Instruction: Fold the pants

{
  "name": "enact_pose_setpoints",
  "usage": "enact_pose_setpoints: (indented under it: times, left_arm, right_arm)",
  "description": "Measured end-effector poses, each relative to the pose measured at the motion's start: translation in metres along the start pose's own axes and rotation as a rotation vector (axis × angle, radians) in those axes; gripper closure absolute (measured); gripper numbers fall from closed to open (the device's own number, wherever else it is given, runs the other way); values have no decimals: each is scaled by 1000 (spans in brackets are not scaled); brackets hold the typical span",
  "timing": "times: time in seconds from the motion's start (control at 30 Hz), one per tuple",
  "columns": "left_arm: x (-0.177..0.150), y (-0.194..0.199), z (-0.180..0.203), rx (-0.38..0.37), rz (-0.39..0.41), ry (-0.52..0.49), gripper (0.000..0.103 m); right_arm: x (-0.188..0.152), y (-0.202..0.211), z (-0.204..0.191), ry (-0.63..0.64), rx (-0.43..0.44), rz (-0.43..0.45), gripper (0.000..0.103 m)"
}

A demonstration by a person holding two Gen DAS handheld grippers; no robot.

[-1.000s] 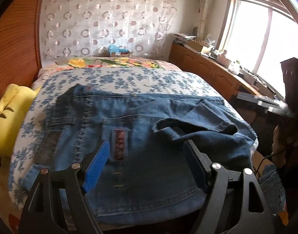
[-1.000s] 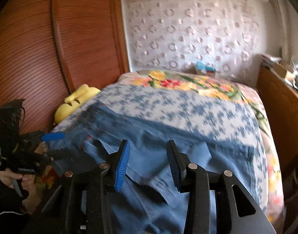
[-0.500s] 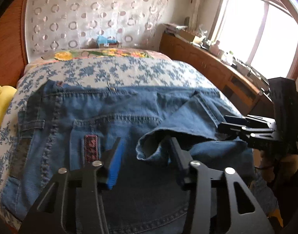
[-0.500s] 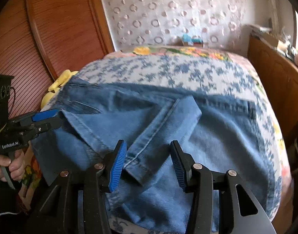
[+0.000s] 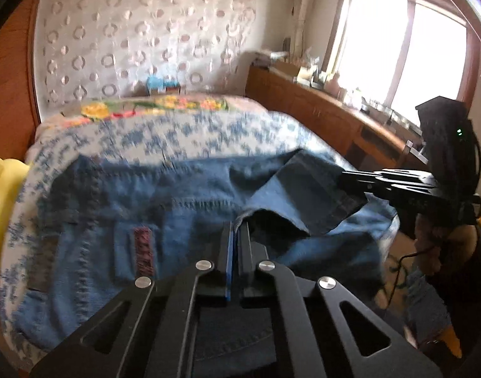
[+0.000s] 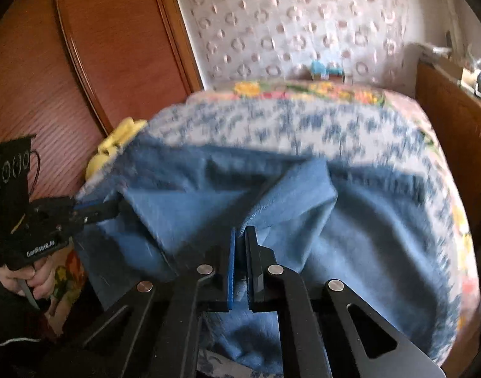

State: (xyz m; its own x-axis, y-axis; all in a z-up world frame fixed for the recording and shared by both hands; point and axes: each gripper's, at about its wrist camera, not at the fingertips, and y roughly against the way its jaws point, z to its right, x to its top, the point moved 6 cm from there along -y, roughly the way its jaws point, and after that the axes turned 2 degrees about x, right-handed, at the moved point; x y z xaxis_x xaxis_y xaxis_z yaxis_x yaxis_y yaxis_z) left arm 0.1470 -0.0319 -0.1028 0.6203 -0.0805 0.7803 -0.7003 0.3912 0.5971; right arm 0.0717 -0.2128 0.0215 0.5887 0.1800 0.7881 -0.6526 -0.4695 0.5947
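We've got the jeans [image 5: 183, 208] spread across the flowery bedspread [image 5: 165, 135], filling the middle of both views. Our left gripper [image 5: 235, 230] is pinched tight on the hem of a pant leg at 6 o'clock. Our right gripper [image 6: 239, 236] is clamped on another denim edge, also 6 o'clock.

The far half of the bed [image 5: 183, 132] lies open; a wooden wardrobe [image 6: 83, 78] hems its left side, a wooden cabinet [image 5: 319, 116] its right.
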Motion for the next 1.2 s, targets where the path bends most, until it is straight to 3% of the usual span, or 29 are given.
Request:
enact_pose_setpoints:
  times: [0.23, 0.5, 0.73, 1.0, 1.13, 1.2]
  left_arm:
    - [23, 59, -19, 61, 119, -6, 100]
    - [17, 100, -77, 165, 165, 60, 100]
    - [-18, 102, -128, 227, 109, 142, 100]
    - [-48, 79, -150, 273, 18, 185, 100]
    - [-57, 72, -159, 284, -17, 206, 99]
    - [-58, 71, -160, 301, -26, 207, 86]
  right_arm:
    - [46, 34, -40, 113, 41, 96, 99]
    - [96, 15, -102, 206, 140, 112, 99]
    - [121, -48, -141, 229, 198, 50, 99]
    - [140, -130, -166, 252, 145, -31, 99]
    - [145, -151, -169, 240, 119, -76, 99]
    - [145, -149, -172, 237, 113, -82, 85]
